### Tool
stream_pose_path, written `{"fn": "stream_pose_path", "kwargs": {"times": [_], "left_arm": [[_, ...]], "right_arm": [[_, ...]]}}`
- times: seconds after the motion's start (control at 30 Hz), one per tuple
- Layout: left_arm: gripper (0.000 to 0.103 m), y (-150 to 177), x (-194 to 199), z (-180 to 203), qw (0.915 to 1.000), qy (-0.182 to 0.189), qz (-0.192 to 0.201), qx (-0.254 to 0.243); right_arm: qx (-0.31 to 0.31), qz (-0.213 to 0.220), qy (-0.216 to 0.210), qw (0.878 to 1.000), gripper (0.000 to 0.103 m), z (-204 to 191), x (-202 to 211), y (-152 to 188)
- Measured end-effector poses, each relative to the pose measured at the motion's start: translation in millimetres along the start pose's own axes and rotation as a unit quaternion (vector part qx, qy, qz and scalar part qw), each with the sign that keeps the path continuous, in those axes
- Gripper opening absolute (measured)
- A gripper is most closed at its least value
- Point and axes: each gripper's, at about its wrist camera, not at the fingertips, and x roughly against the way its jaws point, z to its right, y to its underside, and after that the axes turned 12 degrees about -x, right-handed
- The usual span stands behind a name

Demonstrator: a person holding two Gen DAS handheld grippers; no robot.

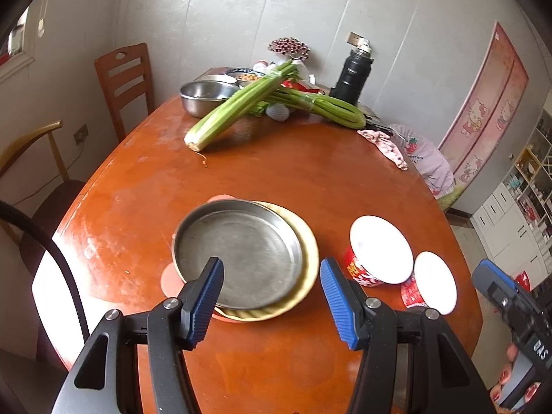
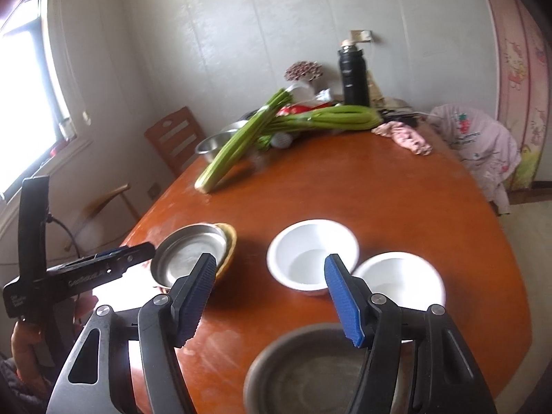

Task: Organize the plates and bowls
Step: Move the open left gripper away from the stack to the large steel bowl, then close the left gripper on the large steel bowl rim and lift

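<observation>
A steel plate (image 1: 241, 252) sits stacked on a yellow plate (image 1: 307, 265) on the wooden table (image 1: 276, 172); the stack also shows in the right wrist view (image 2: 189, 255). Two white bowls with red outsides, a larger (image 1: 379, 248) and a smaller (image 1: 436, 283), stand to its right; they also show in the right wrist view (image 2: 312, 253) (image 2: 400, 279). A dark steel dish (image 2: 321, 372) lies at the near edge under my right gripper (image 2: 269, 296). My left gripper (image 1: 272, 296) is open and empty, just above the plate stack's near rim. My right gripper is open and empty.
Two celery bunches (image 1: 241, 103) lie across the far half of the table, with a steel bowl (image 1: 203, 96), a black flask (image 1: 352, 76), food dishes and a pink cloth (image 1: 386, 145). Wooden chairs (image 1: 124, 82) stand at the left; a chair with clothing (image 2: 479, 138) at the right.
</observation>
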Motion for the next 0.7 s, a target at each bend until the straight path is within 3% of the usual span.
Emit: {"fn": "stream_pose_path", "kwargs": {"times": [0.23, 0.7], "left_arm": [[0.058, -2.6, 7.0, 36.1, 0.9992, 0.017, 0.005, -0.035], [0.058, 7.4, 6.3, 100.8, 0.9946, 0.05, -0.002, -0.091]], "right_arm": [[-0.02, 0.011, 0.036, 0.999, 0.067, 34.8, 16.8, -1.7], [-0.041, 0.014, 0.056, 0.997, 0.067, 82.8, 45.6, 14.8]]}}
